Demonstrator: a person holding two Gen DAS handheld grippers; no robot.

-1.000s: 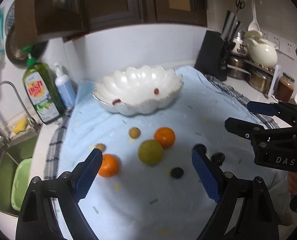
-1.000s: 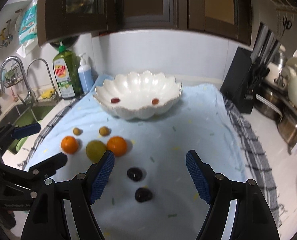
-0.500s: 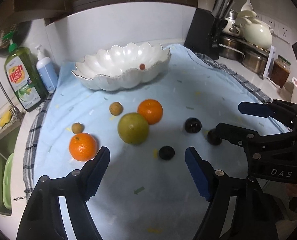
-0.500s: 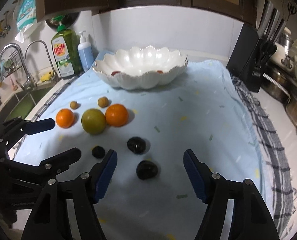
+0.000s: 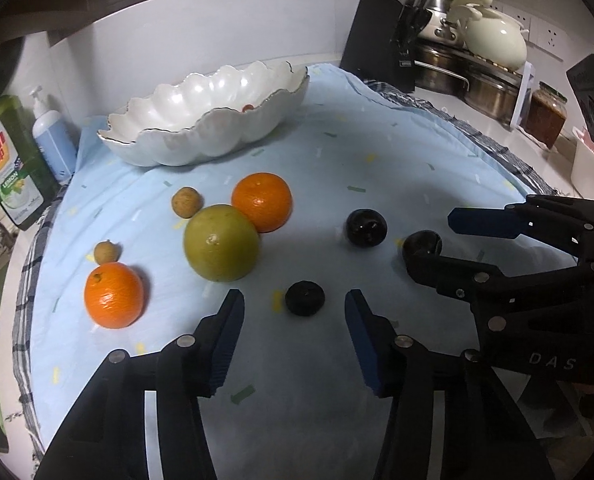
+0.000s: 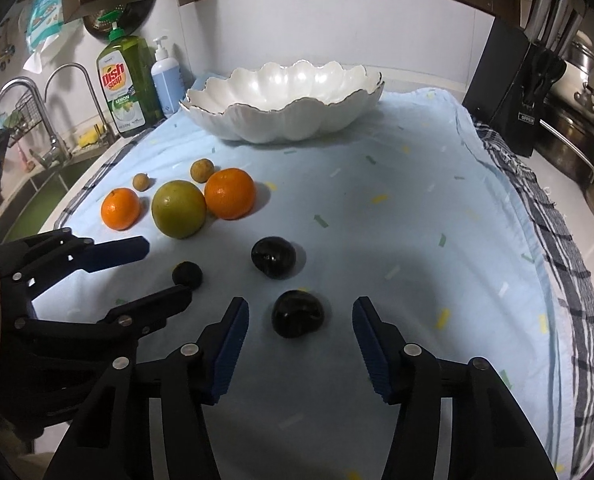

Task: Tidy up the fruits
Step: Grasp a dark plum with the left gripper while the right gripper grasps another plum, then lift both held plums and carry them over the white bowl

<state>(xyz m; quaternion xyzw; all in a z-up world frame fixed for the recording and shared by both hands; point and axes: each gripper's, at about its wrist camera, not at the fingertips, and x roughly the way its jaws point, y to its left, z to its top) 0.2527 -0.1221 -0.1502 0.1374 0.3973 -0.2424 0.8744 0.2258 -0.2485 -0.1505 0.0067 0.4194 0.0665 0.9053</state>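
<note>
holding both grippers low over the blue cloth (image 5: pixel 397 168), i read the following. left gripper (image 5: pixel 295 316): fingers spread wide, gripping nothing; a small dark fruit (image 5: pixel 304 298) lies on the cloth just ahead of the gap between its tips. right gripper (image 6: pixel 300 322): fingers equally wide, nothing held; a dark glossy fruit (image 6: pixel 297 314) lies between its tips, touching neither pad. a second dark glossy fruit (image 6: pixel 273 257) lies just beyond it. further left on the cloth: a green fruit (image 5: pixel 222 243) touching one orange (image 5: pixel 262 201); a second orange (image 5: pixel 113 295) sits apart, nearer the cloth edge; two small brown fruits (image 5: pixel 186 202) lie behind them. the white scalloped bowl (image 5: pixel 201 136) stands at the far side of the cloth; one small red fruit (image 5: pixel 248 108) shows inside it.
</note>
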